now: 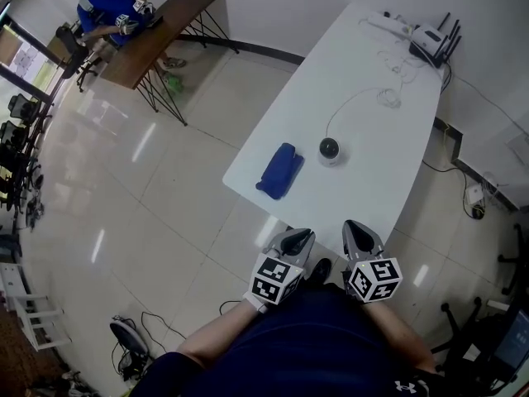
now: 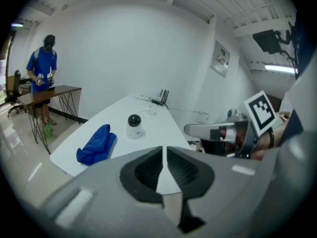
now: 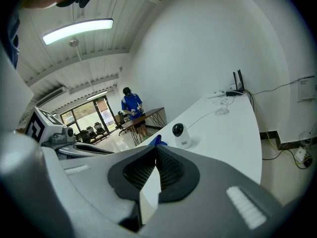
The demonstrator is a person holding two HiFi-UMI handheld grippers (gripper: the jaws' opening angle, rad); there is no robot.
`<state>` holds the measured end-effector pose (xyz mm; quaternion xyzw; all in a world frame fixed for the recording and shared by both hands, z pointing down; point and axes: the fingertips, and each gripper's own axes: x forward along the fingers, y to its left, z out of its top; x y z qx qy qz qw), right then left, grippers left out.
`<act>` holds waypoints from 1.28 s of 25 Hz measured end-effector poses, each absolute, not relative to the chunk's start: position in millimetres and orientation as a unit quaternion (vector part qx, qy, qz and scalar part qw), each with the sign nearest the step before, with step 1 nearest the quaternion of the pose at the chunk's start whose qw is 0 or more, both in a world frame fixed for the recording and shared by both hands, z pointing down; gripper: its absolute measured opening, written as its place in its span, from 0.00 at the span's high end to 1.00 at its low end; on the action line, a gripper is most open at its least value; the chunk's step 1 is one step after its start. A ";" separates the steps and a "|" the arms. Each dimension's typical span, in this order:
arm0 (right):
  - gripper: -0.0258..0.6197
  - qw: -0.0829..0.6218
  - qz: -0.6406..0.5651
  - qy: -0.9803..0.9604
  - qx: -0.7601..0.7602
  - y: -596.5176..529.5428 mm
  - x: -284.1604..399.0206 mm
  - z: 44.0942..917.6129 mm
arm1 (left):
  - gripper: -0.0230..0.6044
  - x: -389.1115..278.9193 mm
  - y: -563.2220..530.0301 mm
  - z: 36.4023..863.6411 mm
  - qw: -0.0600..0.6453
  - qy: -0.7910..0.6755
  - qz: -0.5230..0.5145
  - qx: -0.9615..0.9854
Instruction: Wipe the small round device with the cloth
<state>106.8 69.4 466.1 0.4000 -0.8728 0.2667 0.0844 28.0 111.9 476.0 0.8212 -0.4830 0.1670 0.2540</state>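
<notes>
A small round white device with a dark top (image 1: 329, 150) stands on the white table (image 1: 372, 139), its cable running back across the table. The crumpled blue cloth (image 1: 279, 170) lies to its left near the table's front left edge. Both grippers hang in front of the table's near edge, clear of it: my left gripper (image 1: 298, 239) and my right gripper (image 1: 358, 232), each shut with nothing between the jaws. The left gripper view shows the device (image 2: 133, 126) and the cloth (image 2: 96, 144) ahead. In the right gripper view the device (image 3: 181, 135) shows, and the cloth (image 3: 156, 141) peeks out behind the jaws.
A router with antennas (image 1: 431, 41) and loose cables (image 1: 388, 98) sit at the table's far end. A person in blue (image 1: 111, 5) stands at a brown desk (image 1: 161, 35) at the far left. Office chairs (image 1: 16, 164) line the left side, and cables lie on the tiled floor (image 1: 132, 222).
</notes>
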 end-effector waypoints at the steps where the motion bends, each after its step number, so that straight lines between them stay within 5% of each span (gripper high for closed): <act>1: 0.94 0.086 0.267 -0.871 0.403 64.0 105.5 467.0 | 0.92 24.4 105.2 476.8 0.254 -0.483 0.166 0.821; 6: 0.94 0.096 0.267 -0.861 0.423 26.0 95.7 467.2 | 0.90 -18.7 46.8 488.5 0.224 -0.503 0.194 0.812; 11: 0.94 0.112 0.267 -0.840 0.459 -14.8 84.6 473.5 | 0.60 -66.7 -17.1 536.8 0.143 -0.497 0.336 0.787; 15: 0.94 0.112 0.268 -0.826 0.484 -39.8 69.0 472.2 | 0.58 -71.0 -43.3 585.9 0.072 -0.440 0.443 0.778; 20: 0.94 0.110 0.274 -0.815 0.498 -60.2 59.0 473.8 | 0.50 -73.9 -55.8 626.1 0.116 -0.433 0.472 0.759; 25: 0.94 0.106 0.290 -0.813 0.495 -65.5 62.0 486.9 | 0.58 -84.1 -68.9 634.0 0.136 -0.448 0.461 0.754; 27: 0.94 0.103 0.298 -0.811 0.492 -67.5 61.8 492.1 | 0.69 -88.9 -70.3 633.9 0.155 -0.451 0.447 0.757; 32: 0.94 0.098 0.302 -0.811 0.491 -80.6 71.6 496.6 | 0.79 -82.7 -83.9 582.5 0.264 -0.447 0.294 0.802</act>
